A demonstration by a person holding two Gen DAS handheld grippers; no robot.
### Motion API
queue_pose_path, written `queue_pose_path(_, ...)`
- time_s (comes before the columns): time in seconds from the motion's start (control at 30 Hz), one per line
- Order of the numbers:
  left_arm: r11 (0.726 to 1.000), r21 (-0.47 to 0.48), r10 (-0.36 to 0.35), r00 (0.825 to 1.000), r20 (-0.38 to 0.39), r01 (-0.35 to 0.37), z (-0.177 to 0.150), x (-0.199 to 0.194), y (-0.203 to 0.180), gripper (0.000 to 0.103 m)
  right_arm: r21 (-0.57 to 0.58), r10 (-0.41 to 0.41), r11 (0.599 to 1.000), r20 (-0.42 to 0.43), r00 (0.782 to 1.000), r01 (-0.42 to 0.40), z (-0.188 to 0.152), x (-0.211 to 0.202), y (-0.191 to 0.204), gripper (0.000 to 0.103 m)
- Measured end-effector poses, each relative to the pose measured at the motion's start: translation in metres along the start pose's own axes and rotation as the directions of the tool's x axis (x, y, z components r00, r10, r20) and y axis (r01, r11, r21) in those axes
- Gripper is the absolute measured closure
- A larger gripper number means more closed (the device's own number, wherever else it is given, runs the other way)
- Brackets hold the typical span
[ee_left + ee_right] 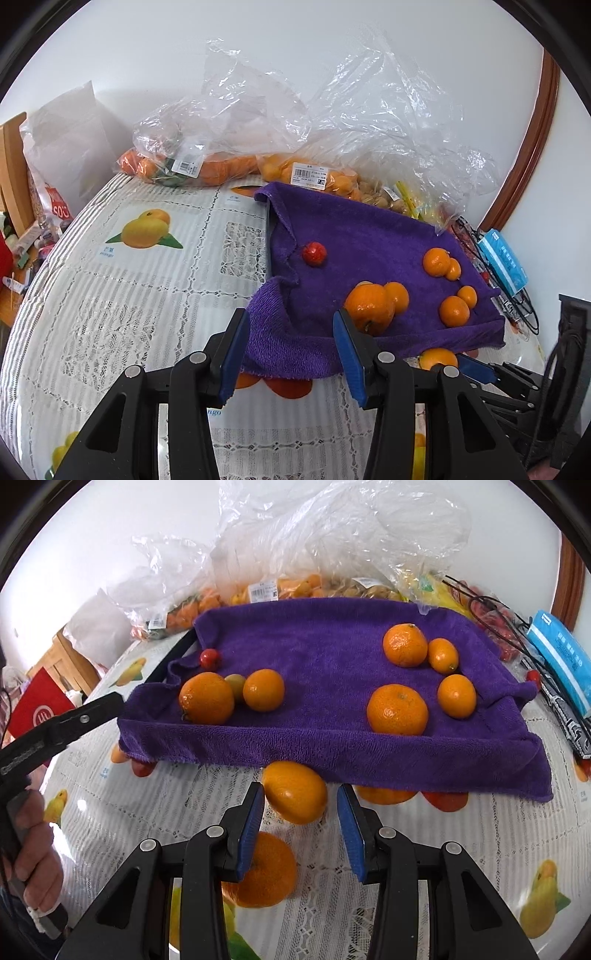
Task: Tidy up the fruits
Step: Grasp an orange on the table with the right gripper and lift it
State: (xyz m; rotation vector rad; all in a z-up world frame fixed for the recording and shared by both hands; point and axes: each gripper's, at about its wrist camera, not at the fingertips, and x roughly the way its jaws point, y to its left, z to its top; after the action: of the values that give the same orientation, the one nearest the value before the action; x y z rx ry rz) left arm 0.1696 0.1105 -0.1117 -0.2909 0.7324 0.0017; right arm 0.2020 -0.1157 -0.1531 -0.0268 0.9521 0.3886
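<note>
Mandarin (294, 792) sits on surface just in front of purple towel tray (332, 746), at 12 o'clock from our right gripper (301, 830), btwn its part-open jaws, left pad touching, not gripped. Left gripper (291, 354), part open, empty, hangs at tray's near-left corner; right's nearer.

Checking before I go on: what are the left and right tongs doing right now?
Left tongs: open, nothing between them.
Right tongs: open around an orange on the table, not clamped on it.
</note>
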Motion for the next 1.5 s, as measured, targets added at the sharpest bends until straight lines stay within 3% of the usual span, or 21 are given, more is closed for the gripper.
queue_pose_path(0.47,0.999,0.013,-0.052,0.999,0.011,0.052,-0.001,-0.009,-0.004,0.057,-0.043,-0.056,0.998,-0.017,0.998,0.055,0.004,0.01,0.009,0.067)
queue_pose_path(0.87,0.998,0.027,-0.058,0.998,-0.001,0.058,-0.003,-0.007,-0.008,0.057,0.044,-0.067,0.997,0.099,0.993,0.063,0.002,-0.036,-0.013,0.068)
queue_pose_path(1.03,0.998,0.032,-0.058,0.998,-0.004,0.058,-0.004,-0.006,-0.01,0.057,0.073,-0.125,0.991,0.124,0.984,0.116,-0.007,-0.055,-0.032,0.068)
queue_pose_path(1.2,0.998,0.043,-0.055,0.998,-0.015,0.055,-0.006,-0.003,-0.013,0.057,0.111,-0.204,0.975,0.099,0.974,0.193,-0.027,-0.057,-0.06,0.068)
queue_pose_path(1.37,0.997,0.067,-0.038,0.999,-0.014,0.039,-0.008,-0.002,-0.017,0.057,0.157,-0.224,0.964,0.034,0.974,0.216,-0.048,-0.04,-0.083,0.068)
queue_pose_path(1.5,0.997,0.072,-0.027,0.999,-0.025,0.028,-0.009,0.003,-0.018,0.057,0.15,-0.244,0.96,0.044,0.969,0.235,-0.055,-0.036,-0.086,0.069)
